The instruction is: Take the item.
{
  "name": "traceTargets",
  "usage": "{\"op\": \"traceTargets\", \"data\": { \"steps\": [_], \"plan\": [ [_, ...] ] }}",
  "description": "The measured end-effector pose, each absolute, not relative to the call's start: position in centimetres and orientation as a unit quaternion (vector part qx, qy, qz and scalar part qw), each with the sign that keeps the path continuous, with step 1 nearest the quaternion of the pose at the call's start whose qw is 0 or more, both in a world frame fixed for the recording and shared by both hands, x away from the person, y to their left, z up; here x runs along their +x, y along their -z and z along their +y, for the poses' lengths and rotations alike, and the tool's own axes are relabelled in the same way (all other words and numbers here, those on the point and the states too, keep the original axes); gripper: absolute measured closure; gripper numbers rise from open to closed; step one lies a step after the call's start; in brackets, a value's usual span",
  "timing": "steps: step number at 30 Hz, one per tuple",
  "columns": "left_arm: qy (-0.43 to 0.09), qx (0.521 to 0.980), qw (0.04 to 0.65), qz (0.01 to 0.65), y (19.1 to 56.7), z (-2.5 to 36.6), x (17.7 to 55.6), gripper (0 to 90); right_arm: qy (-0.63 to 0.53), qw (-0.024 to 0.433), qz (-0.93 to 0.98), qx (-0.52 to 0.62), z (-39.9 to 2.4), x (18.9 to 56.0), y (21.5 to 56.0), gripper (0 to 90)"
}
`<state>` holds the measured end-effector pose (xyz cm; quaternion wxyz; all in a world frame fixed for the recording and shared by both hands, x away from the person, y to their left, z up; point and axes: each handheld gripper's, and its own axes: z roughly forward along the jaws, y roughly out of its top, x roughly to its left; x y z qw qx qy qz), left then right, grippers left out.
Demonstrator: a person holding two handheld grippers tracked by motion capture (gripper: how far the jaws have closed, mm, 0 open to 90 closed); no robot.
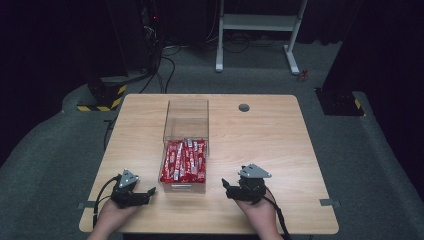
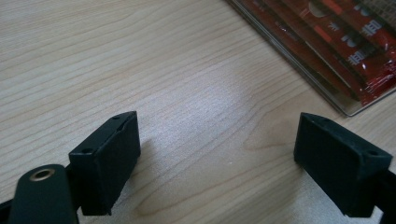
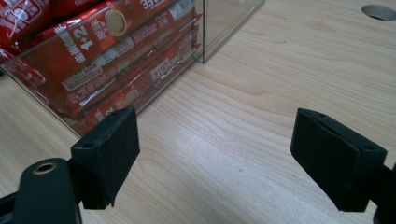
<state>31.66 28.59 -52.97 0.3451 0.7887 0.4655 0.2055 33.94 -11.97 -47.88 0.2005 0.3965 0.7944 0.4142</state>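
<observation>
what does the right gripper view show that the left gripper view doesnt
Right gripper view: a clear side wall of the box standing upright, red packets stacked behind it with "1+2" printed on one, and a round hole in the tabletop. Left gripper view: the box's corner from a shallower angle, with the packets at the frame's upper right. Both share the wooden table, the red packets in the clear box, and a pair of black jaws wide apart with nothing between them.

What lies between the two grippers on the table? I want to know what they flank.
In the high view, the clear box of red packets stands between the left gripper and the right gripper.
</observation>
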Motion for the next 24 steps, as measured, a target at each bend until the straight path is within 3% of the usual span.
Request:
{"op": "traceTargets", "data": {
  "steps": [9, 24],
  "plan": [
    [-0.205, 0.789, 0.346, 0.465, 53.0, 28.6, 31.7, 15.0, -0.424, 0.197, 0.787, 0.402, -12.2, 33.7, 47.6, 23.9],
    [-0.205, 0.789, 0.346, 0.465, 53.0, 28.6, 31.6, 15.0, -0.430, 0.199, 0.789, 0.389, -10.9, 33.7, 45.8, 24.3]
  ]
}}
